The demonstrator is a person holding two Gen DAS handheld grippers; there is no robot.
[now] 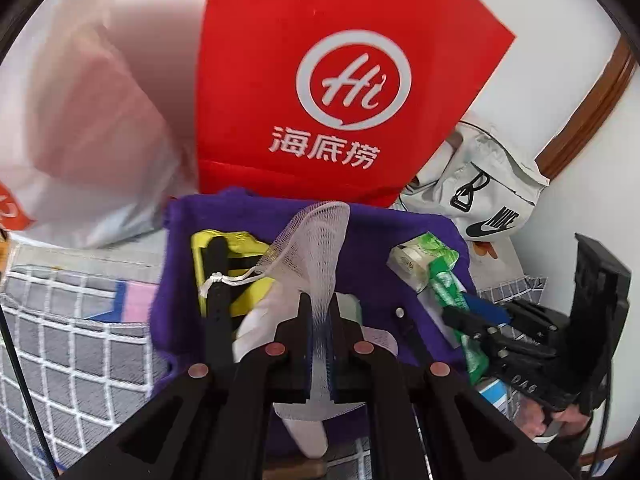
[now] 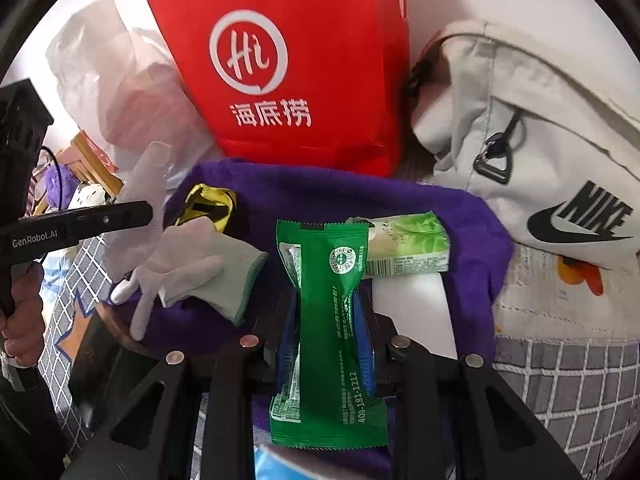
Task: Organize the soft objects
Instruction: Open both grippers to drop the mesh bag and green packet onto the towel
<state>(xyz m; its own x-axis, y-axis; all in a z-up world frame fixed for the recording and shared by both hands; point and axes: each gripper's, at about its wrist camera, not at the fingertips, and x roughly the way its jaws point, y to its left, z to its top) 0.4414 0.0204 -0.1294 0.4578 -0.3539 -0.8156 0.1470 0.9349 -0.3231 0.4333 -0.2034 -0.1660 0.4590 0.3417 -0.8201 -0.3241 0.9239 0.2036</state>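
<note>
In the left wrist view my left gripper (image 1: 320, 300) is shut on a white mesh net pouch (image 1: 316, 240) with a drawstring, held over a purple cloth (image 1: 368, 236). A yellow item (image 1: 240, 276) with a black strap lies on the cloth at the left. My right gripper (image 2: 326, 300) is shut on a green sachet (image 2: 332, 280), which stands up between its fingers. Beyond it a light green tissue pack (image 2: 404, 248) lies on the purple cloth (image 2: 460, 220). White gloves (image 2: 192, 268) lie at the cloth's left side. From the left wrist, the right gripper (image 1: 476, 320) and its sachet (image 1: 444, 280) show at the right.
A red paper bag (image 2: 288, 80) with a white logo stands right behind the cloth. A pale sports bag (image 2: 540, 160) lies to its right, and a translucent plastic bag (image 1: 80, 120) to its left. Grey checked bedding (image 1: 80, 340) surrounds the cloth. A hand (image 2: 24, 320) holds the left device.
</note>
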